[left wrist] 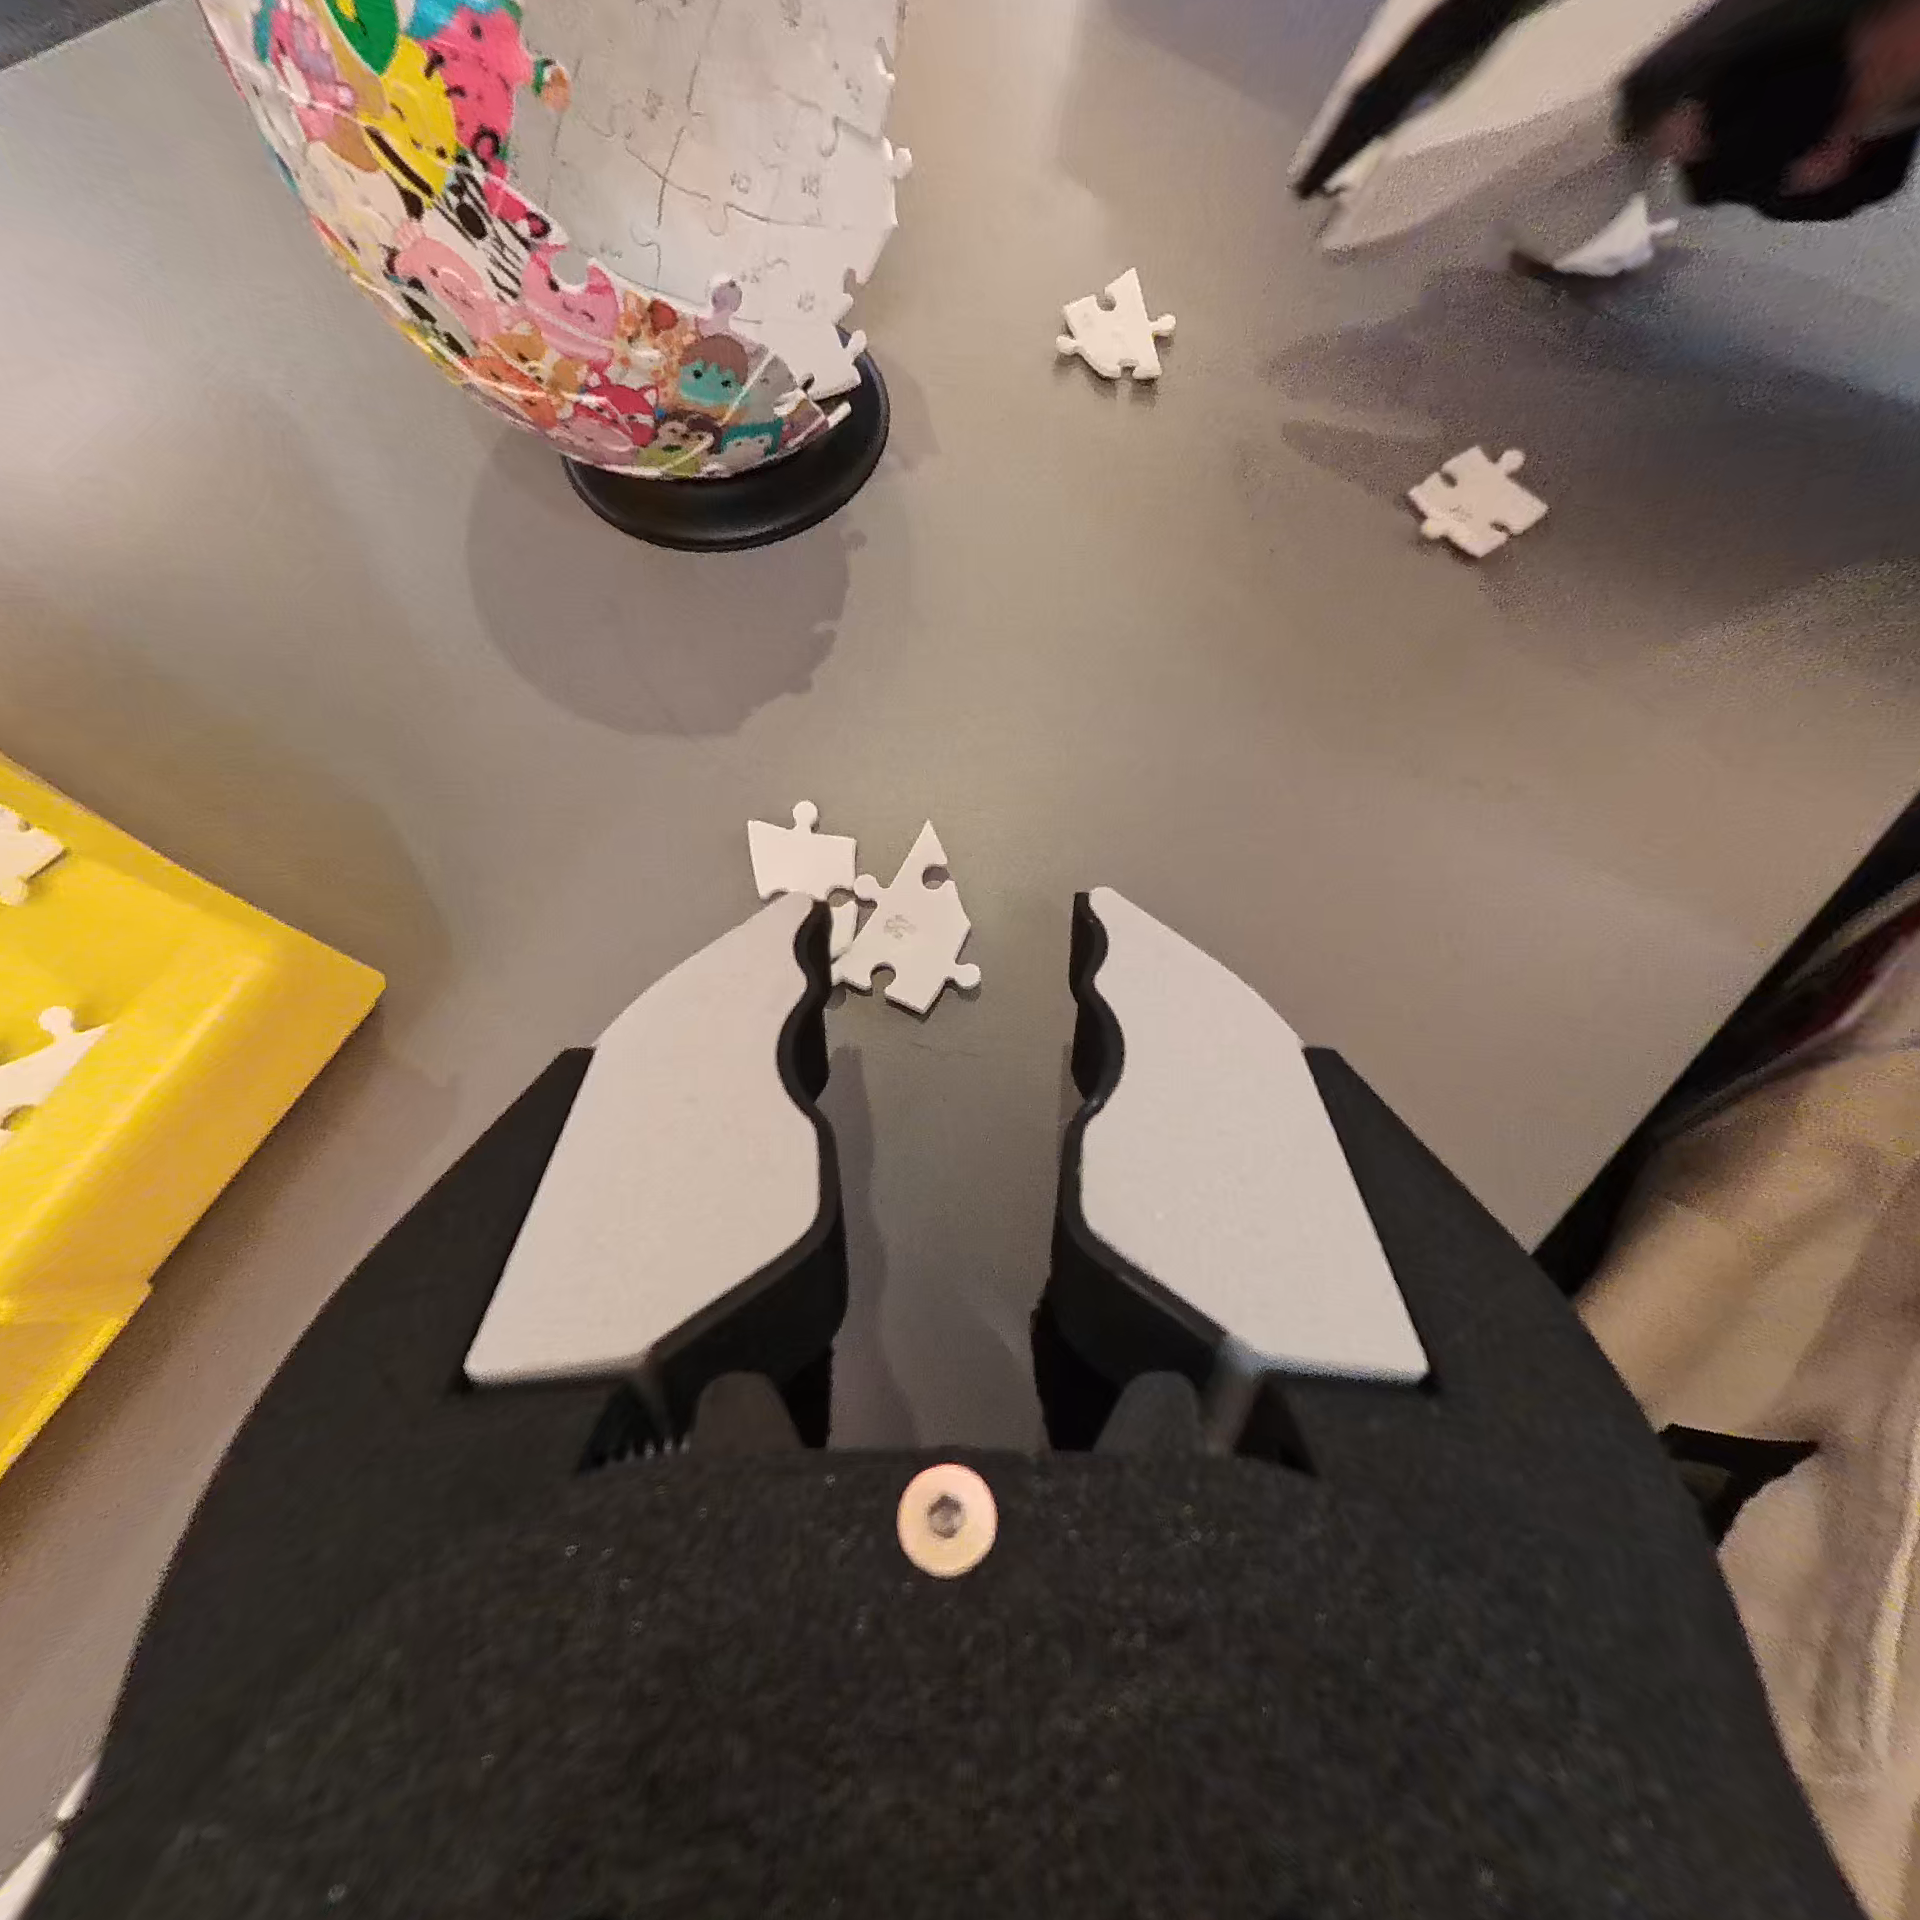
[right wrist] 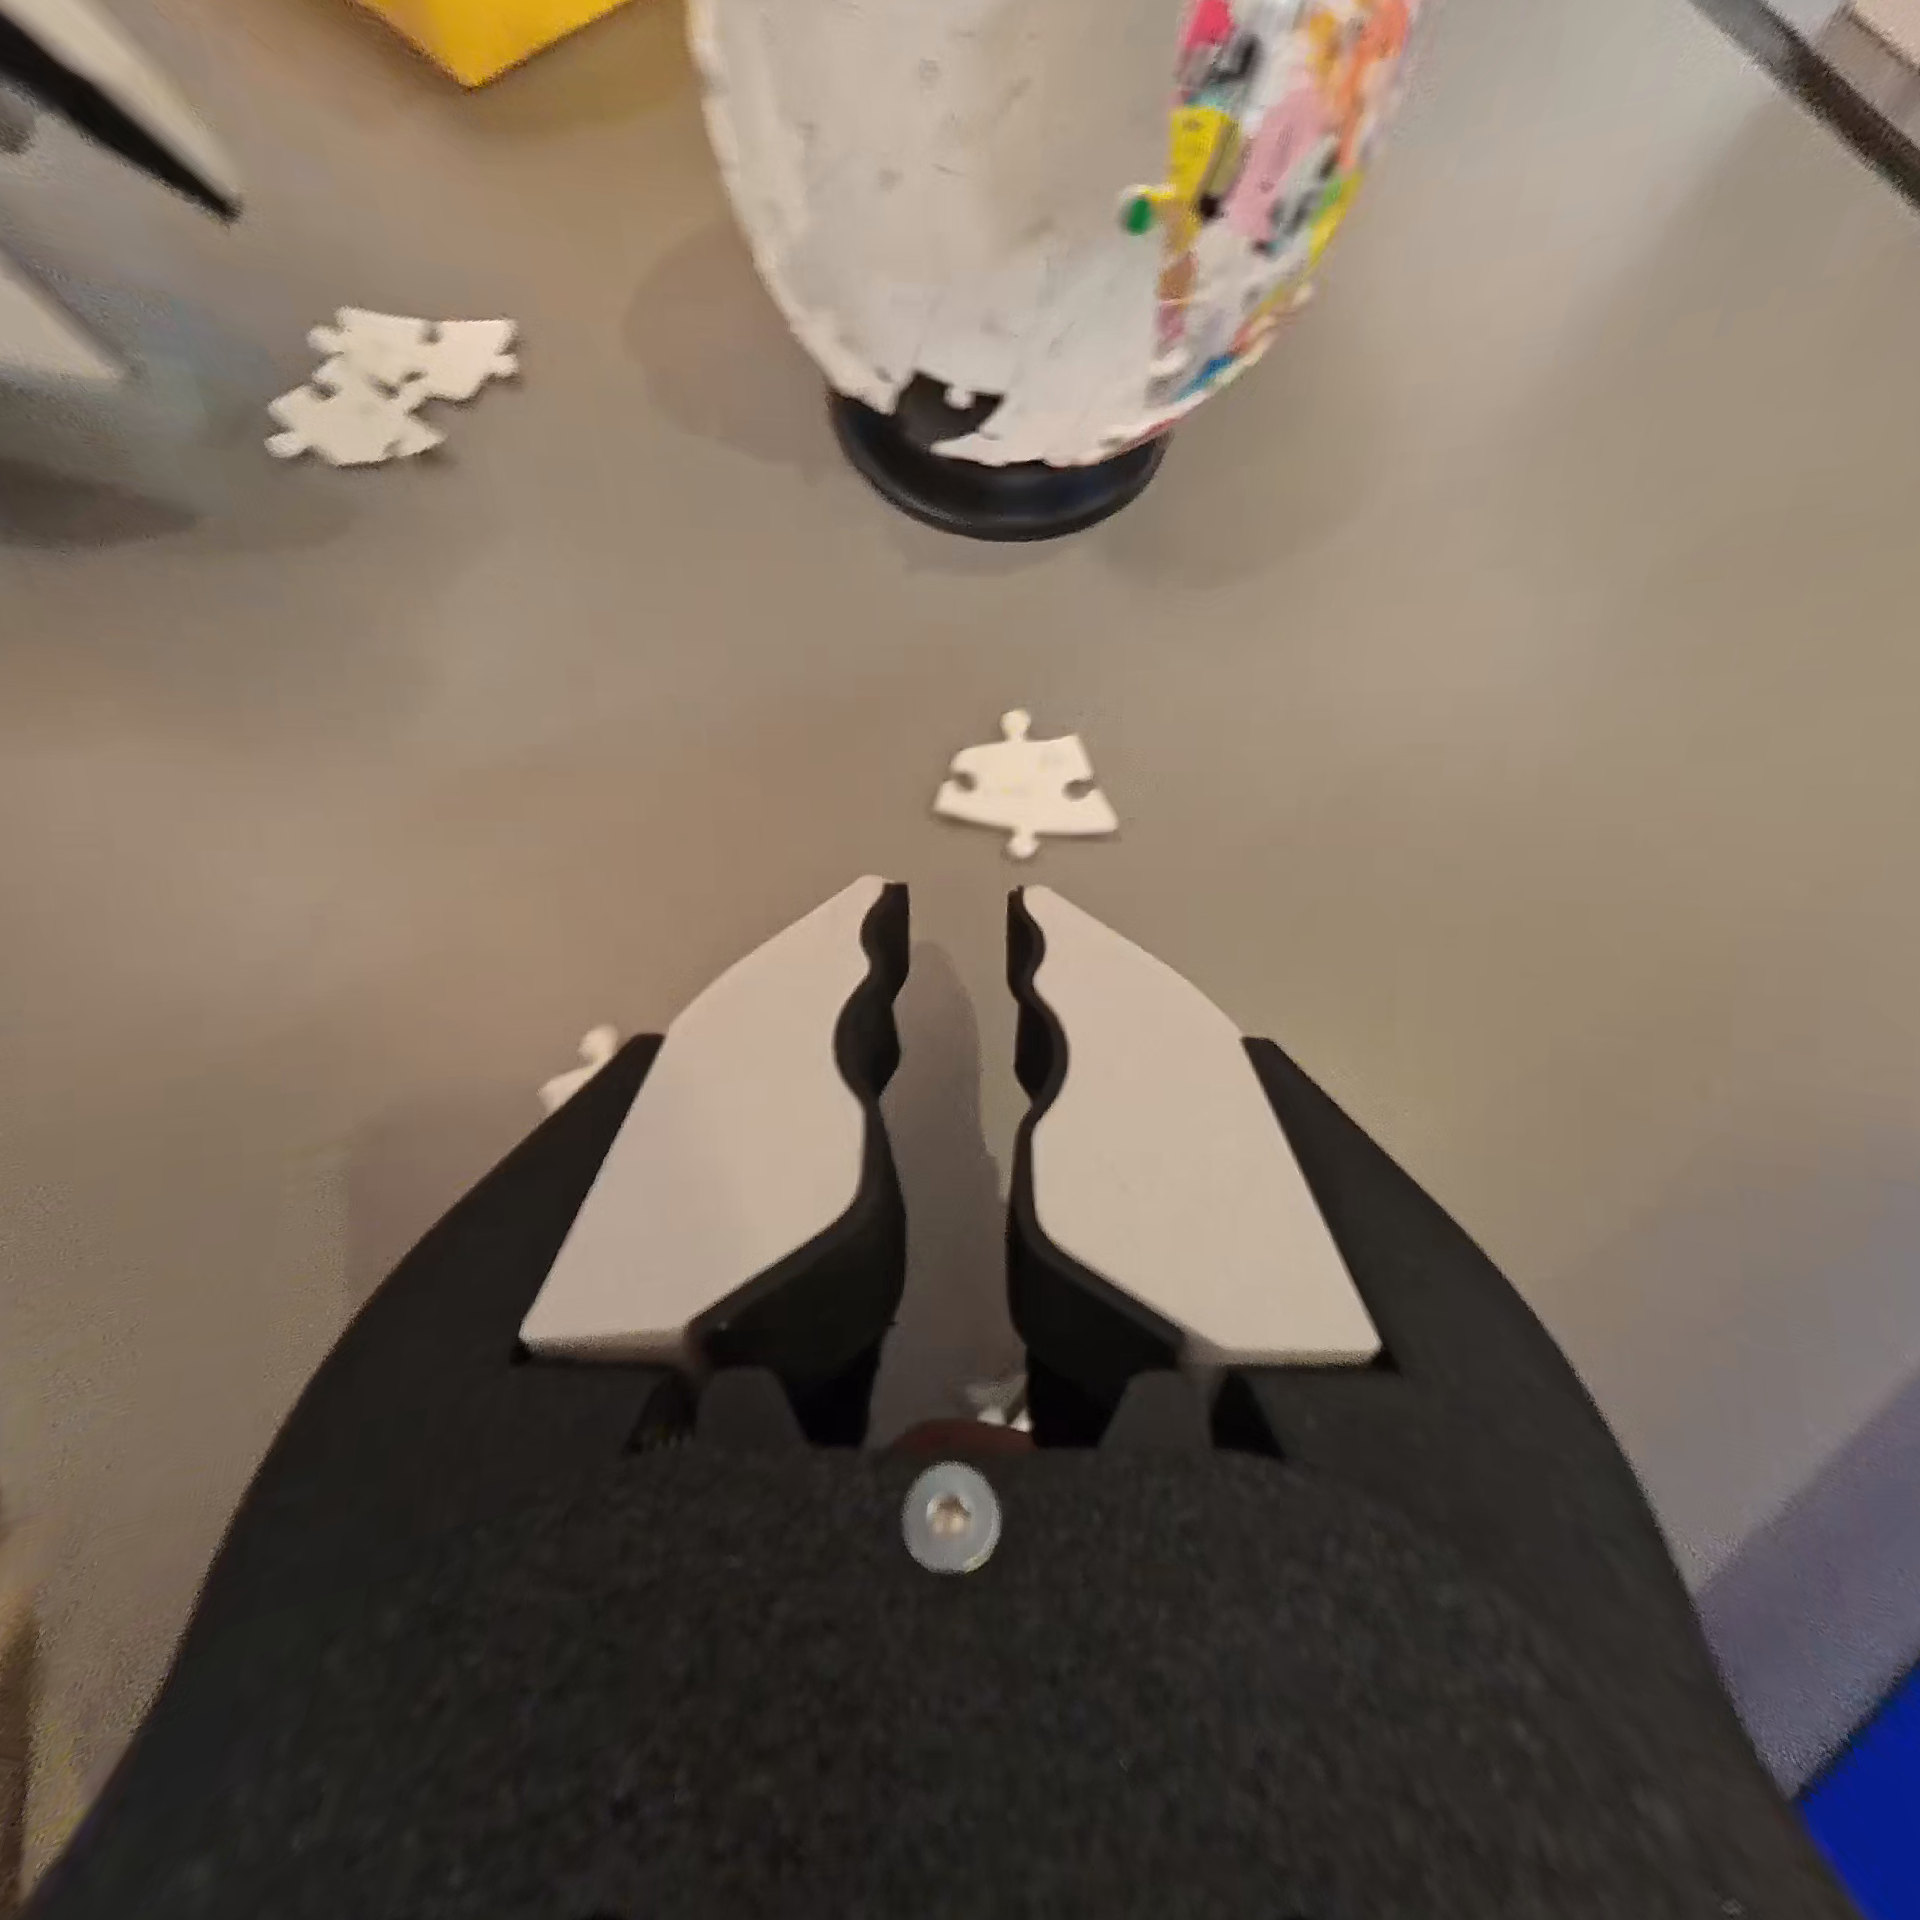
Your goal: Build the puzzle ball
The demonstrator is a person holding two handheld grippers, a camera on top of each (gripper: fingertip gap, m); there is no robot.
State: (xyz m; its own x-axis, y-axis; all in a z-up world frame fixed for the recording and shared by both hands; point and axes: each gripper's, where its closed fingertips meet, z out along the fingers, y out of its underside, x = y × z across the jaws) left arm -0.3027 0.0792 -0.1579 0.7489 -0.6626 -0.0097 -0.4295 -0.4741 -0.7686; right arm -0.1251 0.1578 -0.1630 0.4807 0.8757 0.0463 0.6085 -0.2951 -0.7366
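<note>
My left gripper [left wrist: 951, 904] gapes empty over two white pieces [left wrist: 868, 914]; right gripper [right wrist: 958, 894], fingers slightly parted, is empty too.

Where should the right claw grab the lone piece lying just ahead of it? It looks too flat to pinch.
Probably by its two straight slanted sides, coming down from above: the piece lies flat, white side up, on the table, with knobs front and back. The right claw is open, with nothing between its tips.

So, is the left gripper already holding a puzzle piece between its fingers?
No, the left gripper is open and empty; the two white puzzle pieces lie on the table by its left fingertip.
</note>
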